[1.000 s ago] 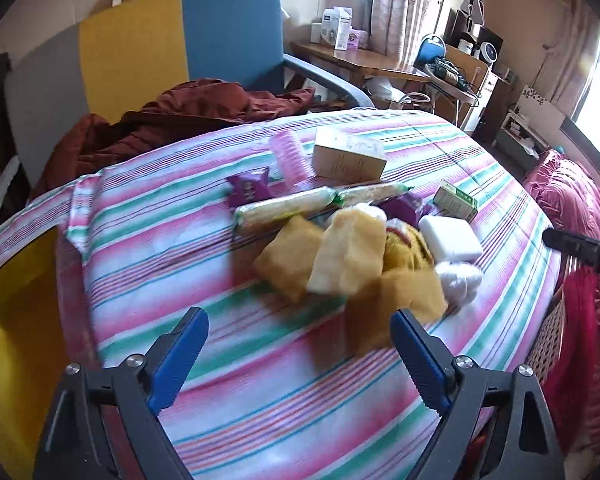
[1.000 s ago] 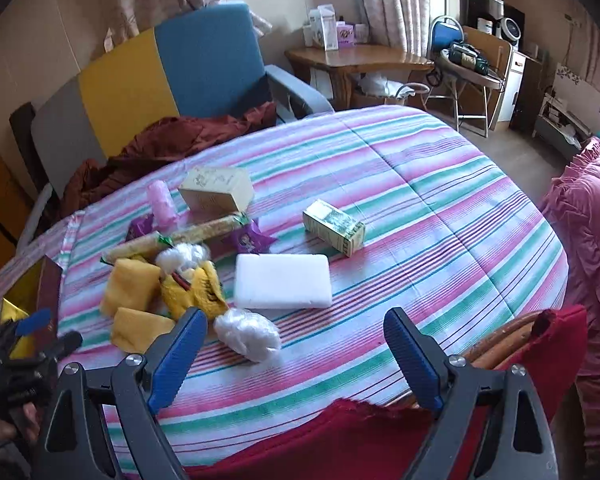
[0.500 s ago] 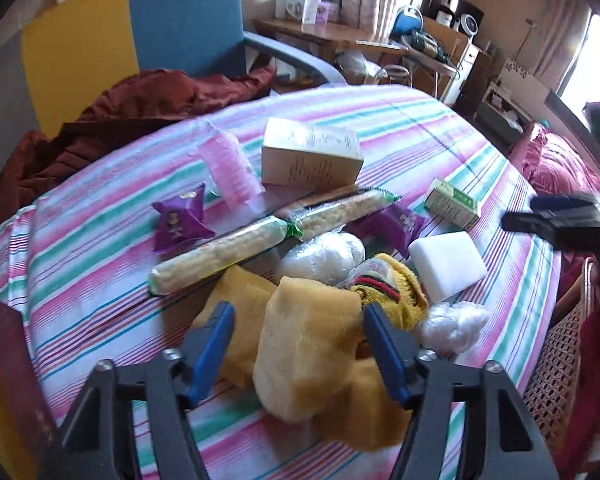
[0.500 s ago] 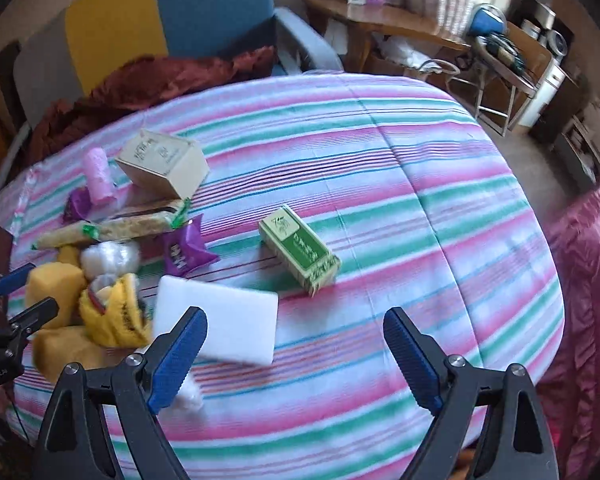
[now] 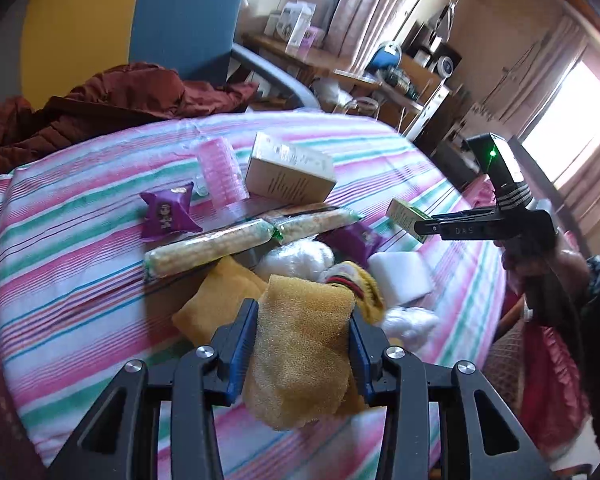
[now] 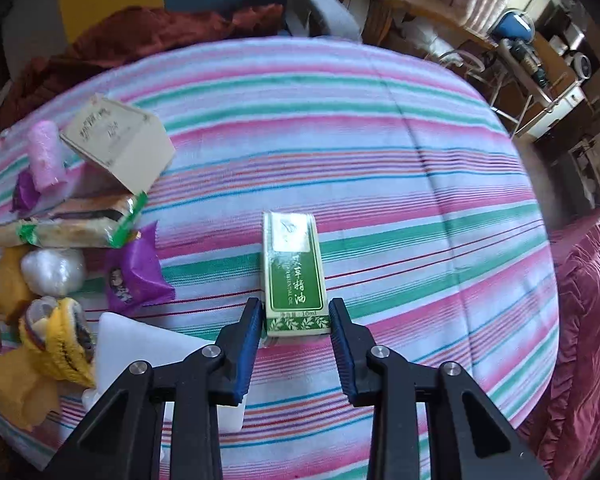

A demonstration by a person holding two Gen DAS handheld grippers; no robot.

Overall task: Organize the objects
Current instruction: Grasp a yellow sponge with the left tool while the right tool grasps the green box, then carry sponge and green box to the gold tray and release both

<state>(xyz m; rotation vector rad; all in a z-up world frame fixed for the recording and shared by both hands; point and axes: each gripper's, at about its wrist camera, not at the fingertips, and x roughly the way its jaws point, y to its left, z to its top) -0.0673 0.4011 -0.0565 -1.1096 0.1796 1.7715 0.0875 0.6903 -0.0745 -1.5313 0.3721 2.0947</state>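
A yellow sponge (image 5: 300, 344) stands between the blue pads of my left gripper (image 5: 303, 312), whose jaws are closing and press its sides. A second yellow sponge (image 5: 216, 300) lies just left of it. Over the striped tablecloth (image 6: 380, 140), my right gripper (image 6: 295, 308) is shut on the near end of a small green box (image 6: 294, 268), pointing steeply down. In the left wrist view that same green box (image 5: 402, 212) shows at the right, with the right gripper (image 5: 428, 227) on it and a hand behind.
The pile holds a cream carton (image 5: 290, 172), a pink roll (image 5: 220, 168), purple packets (image 5: 168, 212), two long snack bars (image 5: 212, 248), a white block (image 6: 140, 344), white wrapped balls (image 6: 54, 272) and a yellow plush thing (image 6: 60, 340). A chair with a brown coat (image 5: 112, 104) stands behind.
Both grippers went from wide open to closed. The left one came down over the yellow sponge. The right one swung down over the table to the green box.
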